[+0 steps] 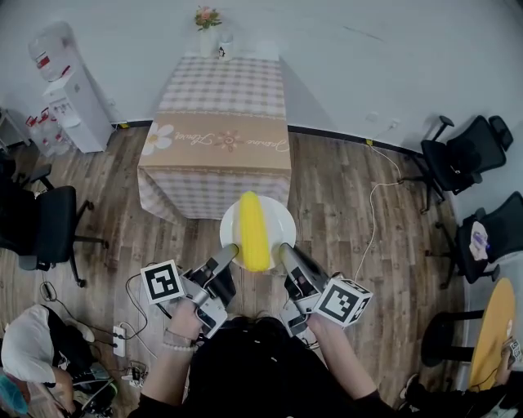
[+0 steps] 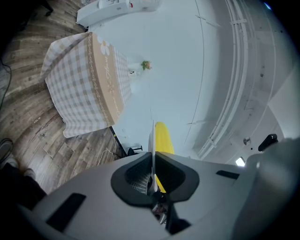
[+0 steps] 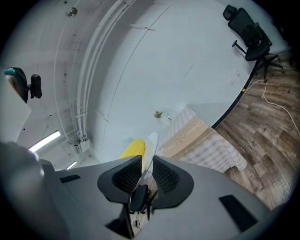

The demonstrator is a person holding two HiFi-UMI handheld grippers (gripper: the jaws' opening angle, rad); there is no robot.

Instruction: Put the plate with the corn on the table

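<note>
A white plate (image 1: 278, 220) carrying a yellow corn cob (image 1: 253, 231) hangs in the air over the wooden floor, just in front of the checked-cloth table (image 1: 216, 122). My left gripper (image 1: 231, 250) is shut on the plate's near left rim. My right gripper (image 1: 283, 249) holds the near right rim. In the left gripper view the plate (image 2: 153, 136) shows edge-on between the closed pads of the gripper (image 2: 153, 176), with the corn (image 2: 164, 138) beyond. In the right gripper view the plate rim (image 3: 151, 143) runs between the pads of the gripper (image 3: 147, 171), corn (image 3: 133, 147) to its left.
A flower vase (image 1: 207, 20) and a cup stand at the table's far edge. A water dispenser (image 1: 73, 102) is at the back left. Office chairs stand at left (image 1: 45, 224) and right (image 1: 462, 155). A cable (image 1: 372, 220) trails on the floor. A yellow round table (image 1: 494, 331) is at the right.
</note>
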